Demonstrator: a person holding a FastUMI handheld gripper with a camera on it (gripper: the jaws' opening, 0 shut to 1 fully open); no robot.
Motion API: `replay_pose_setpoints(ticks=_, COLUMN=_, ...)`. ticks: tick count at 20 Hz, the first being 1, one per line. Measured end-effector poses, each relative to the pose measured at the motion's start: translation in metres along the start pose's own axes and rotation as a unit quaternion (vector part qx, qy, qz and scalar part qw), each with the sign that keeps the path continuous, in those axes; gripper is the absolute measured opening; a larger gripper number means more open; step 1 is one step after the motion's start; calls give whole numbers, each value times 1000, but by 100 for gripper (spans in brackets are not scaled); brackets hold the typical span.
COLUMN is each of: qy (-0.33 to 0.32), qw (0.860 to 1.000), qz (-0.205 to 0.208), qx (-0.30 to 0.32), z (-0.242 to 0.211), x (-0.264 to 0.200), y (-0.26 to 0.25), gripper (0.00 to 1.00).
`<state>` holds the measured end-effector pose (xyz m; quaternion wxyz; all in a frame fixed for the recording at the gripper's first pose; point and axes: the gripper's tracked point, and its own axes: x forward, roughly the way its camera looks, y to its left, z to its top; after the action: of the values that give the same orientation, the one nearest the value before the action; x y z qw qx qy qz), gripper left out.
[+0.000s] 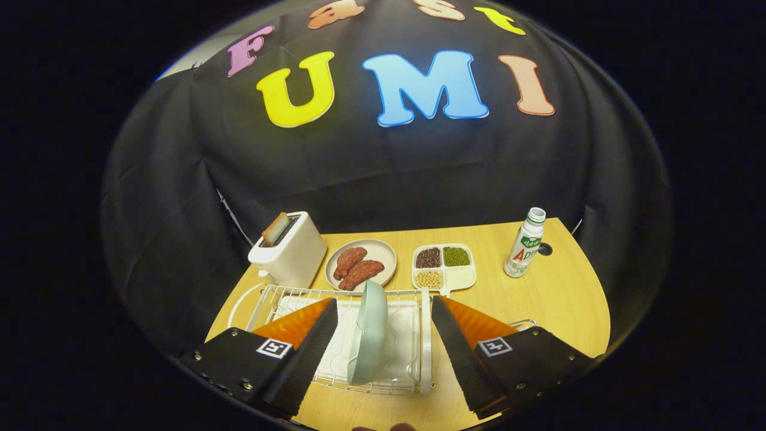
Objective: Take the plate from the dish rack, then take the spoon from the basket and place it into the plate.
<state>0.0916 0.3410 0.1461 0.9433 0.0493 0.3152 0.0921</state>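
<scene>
Tongs [383,311] gape wide, clear either side of the pale green plate [368,332] standing on edge in the white wire dish rack [413,335].

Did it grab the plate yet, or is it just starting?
Just starting. Nothing looks done: the pale green plate stands on edge in the white dish rack. In hand: the hand-held gripper is open, one finger either side of the plate, not touching. Left: lift the plate, then the spoon step.

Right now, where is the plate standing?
The pale green plate stands on edge in the white dish rack, between the open fingers, with the meat dish beyond it.
</scene>
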Motion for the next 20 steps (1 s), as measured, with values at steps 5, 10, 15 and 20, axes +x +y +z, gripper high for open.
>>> replay_pose_setpoints(ticks=5, qy=60, qw=998, qz=-29, qx=-2, z=-18, x=26, y=5, gripper=97)
replay_pose_setpoints(ticks=10, qy=119, qw=990, qz=-76, qx=0, z=-44, x=54, y=2, gripper=97)
replay_pose_setpoints(ticks=15, qy=165, qw=977, qz=-134, qx=-13, z=-69, x=71, y=-8, gripper=96)
replay_pose_setpoints(ticks=20, qy=193, qw=973, qz=-127, qx=16, z=-94, x=84, y=4, gripper=39)
